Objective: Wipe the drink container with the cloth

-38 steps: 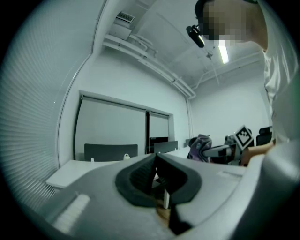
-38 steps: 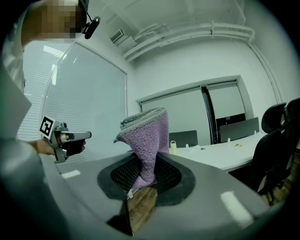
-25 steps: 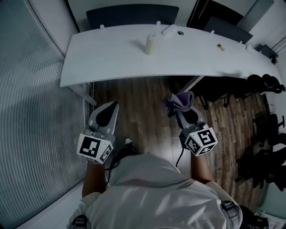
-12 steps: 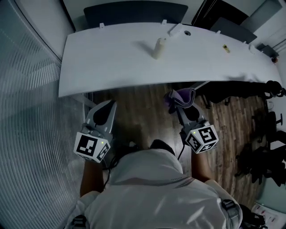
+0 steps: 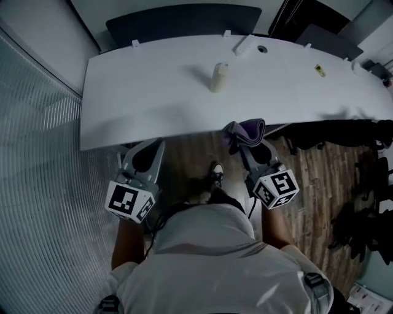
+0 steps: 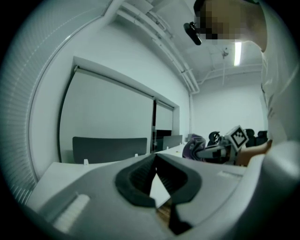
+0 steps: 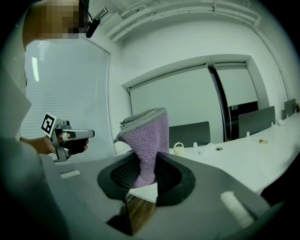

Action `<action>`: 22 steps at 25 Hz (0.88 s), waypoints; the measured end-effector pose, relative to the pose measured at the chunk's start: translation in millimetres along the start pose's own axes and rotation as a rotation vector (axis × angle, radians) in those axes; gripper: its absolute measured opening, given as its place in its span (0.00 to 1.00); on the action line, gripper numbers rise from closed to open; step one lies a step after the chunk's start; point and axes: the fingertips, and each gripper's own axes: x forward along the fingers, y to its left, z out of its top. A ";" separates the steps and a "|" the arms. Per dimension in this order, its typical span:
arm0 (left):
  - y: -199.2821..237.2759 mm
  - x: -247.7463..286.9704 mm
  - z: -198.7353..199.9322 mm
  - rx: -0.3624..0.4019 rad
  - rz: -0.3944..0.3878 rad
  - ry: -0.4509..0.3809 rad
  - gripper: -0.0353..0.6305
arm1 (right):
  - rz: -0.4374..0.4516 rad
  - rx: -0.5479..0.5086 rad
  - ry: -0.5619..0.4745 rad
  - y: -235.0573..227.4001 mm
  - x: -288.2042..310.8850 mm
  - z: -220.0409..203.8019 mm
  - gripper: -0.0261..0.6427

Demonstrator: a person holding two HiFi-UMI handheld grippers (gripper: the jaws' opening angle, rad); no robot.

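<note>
The drink container (image 5: 218, 76), a small pale bottle, stands upright near the middle of the white table (image 5: 135, 92); it also shows far off in the right gripper view (image 7: 178, 148). My right gripper (image 5: 244, 142) is shut on a folded purple cloth (image 5: 247, 130), held up at the table's near edge; the cloth (image 7: 146, 140) rises from between the jaws. My left gripper (image 5: 149, 146) is shut with nothing in it, level with the table's near edge; its jaws meet (image 6: 156, 164). Both grippers are well short of the container.
A dark chair back (image 5: 178, 18) stands behind the table. Small items lie at the far side: a white object (image 5: 242, 44), a round fitting (image 5: 263, 48), a small yellow thing (image 5: 319, 69). A ribbed glass wall (image 5: 37, 159) runs along the left. Dark office chairs (image 5: 362, 208) crowd the right.
The person has stepped toward the table, whose near edge now reaches the gripper tips. Both grippers stay shut, the right one still holding the cloth.
</note>
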 end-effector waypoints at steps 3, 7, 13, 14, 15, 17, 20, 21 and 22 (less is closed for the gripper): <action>0.3 42.6 5.0 0.014 0.011 0.023 0.06 | 0.029 0.014 -0.003 -37.3 22.7 7.9 0.18; 2.2 113.2 17.6 0.034 0.011 0.044 0.06 | 0.077 0.035 0.013 -91.3 52.4 21.8 0.18; 4.9 210.2 16.1 0.055 0.012 0.104 0.06 | 0.139 0.063 0.099 -159.9 85.9 12.6 0.18; 7.0 222.7 14.1 0.058 0.010 0.114 0.06 | 0.144 0.068 0.111 -167.5 91.8 10.3 0.18; 9.2 233.5 11.7 0.057 0.007 0.125 0.06 | 0.148 0.073 0.123 -173.2 97.1 7.7 0.18; 14.5 251.4 6.6 0.050 -0.006 0.151 0.06 | 0.156 0.085 0.147 -179.3 106.2 1.9 0.18; 27.3 279.7 1.5 0.047 -0.034 0.186 0.07 | 0.159 0.102 0.185 -183.1 121.1 -7.4 0.18; 31.9 288.9 -2.0 0.047 -0.049 0.201 0.08 | 0.156 0.109 0.200 -182.8 126.3 -11.5 0.18; 36.3 297.7 -6.6 0.049 -0.068 0.218 0.09 | 0.151 0.117 0.215 -181.6 131.6 -16.0 0.18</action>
